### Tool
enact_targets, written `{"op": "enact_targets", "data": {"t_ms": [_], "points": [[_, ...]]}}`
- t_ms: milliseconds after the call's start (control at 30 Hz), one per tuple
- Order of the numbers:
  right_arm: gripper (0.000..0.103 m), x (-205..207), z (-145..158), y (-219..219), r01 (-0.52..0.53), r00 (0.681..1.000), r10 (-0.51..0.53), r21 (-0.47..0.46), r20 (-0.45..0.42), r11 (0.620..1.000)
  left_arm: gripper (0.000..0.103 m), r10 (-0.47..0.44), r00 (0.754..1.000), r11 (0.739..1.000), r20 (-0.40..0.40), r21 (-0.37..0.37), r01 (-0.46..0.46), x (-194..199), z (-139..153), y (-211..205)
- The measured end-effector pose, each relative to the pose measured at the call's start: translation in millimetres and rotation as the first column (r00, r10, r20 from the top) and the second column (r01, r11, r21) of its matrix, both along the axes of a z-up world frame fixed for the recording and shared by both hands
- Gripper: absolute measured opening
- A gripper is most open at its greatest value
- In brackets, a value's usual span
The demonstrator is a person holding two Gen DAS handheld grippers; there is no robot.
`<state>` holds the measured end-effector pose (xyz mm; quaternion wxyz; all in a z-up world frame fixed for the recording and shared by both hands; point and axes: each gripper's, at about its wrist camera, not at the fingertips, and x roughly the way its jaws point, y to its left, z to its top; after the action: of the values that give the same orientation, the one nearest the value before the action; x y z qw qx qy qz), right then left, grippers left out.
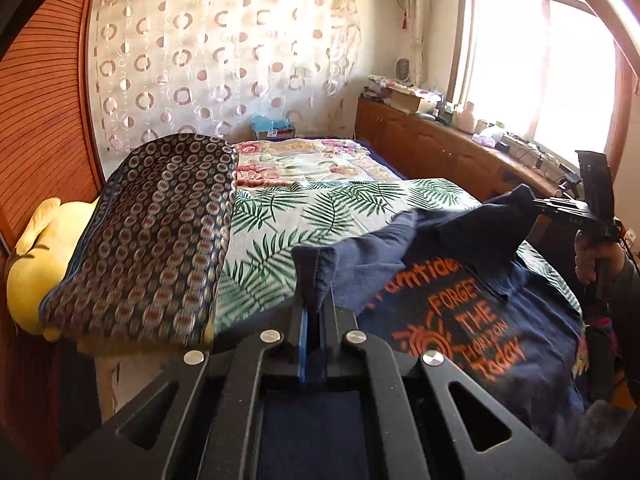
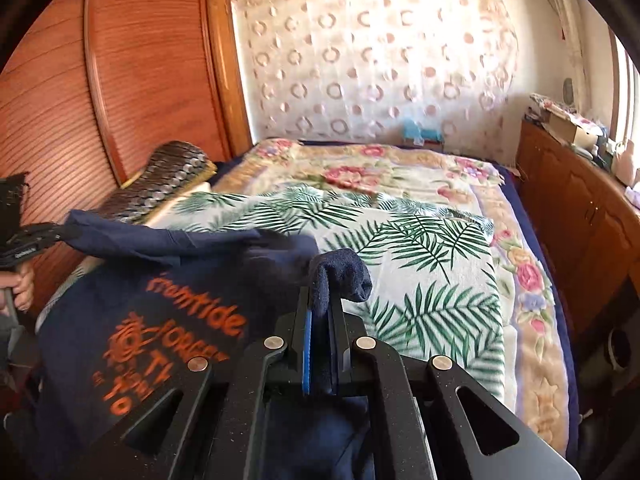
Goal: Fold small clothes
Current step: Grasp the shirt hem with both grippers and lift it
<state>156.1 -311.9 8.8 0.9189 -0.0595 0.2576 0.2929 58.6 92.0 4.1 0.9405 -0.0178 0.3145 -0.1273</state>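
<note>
A navy T-shirt [image 1: 472, 320] with orange lettering lies on the palm-leaf sheet, its top edge lifted off the bed. My left gripper [image 1: 318, 300] is shut on a bunched corner of it, which sticks up between the fingers. In the left wrist view my right gripper [image 1: 536, 205] is at the far right, pinching another raised corner. The right wrist view shows the T-shirt [image 2: 168, 300] at lower left and my right gripper [image 2: 322, 308] shut on a navy fold that curls over its tips. The left gripper [image 2: 60, 232] holds the far corner at the left edge there.
The bed carries a palm-leaf sheet [image 2: 420, 248] over a floral blanket [image 2: 380, 168]. A patterned cushion [image 1: 152, 232] and a yellow plush toy [image 1: 32, 264] lie at the left. A wooden wardrobe [image 2: 140, 80] stands left and a cluttered wooden cabinet [image 1: 440, 144] under the window on the right.
</note>
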Motion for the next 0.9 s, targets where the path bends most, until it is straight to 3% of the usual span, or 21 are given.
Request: {"op": "enact_targets", "data": {"t_ms": [500,700,900], "points": [[0.006,-106.6,15.8,-44.7,-0.032,0.999,0.031,-0.044,-0.008,0.999,0.005,0.051,0.997,0.998,0.055,-0.046,-0.048,-93.5,17.2,31.5],[0.006,-132.2,19.8,-53.7,-0.027,0.999,0.025,-0.082,-0.023,0.996,0.005,0.076,0.997,0.997,0.027,-0.032,-0.075,-104.3,14.4,38.4],[0.006,-126.2,5.8,-34.6,-0.033,0.997,0.021,-0.162,-0.076,0.986,0.013,0.087,0.996,0.995,-0.006,-0.048,-0.088,-98.6,6.1,45.4]]}}
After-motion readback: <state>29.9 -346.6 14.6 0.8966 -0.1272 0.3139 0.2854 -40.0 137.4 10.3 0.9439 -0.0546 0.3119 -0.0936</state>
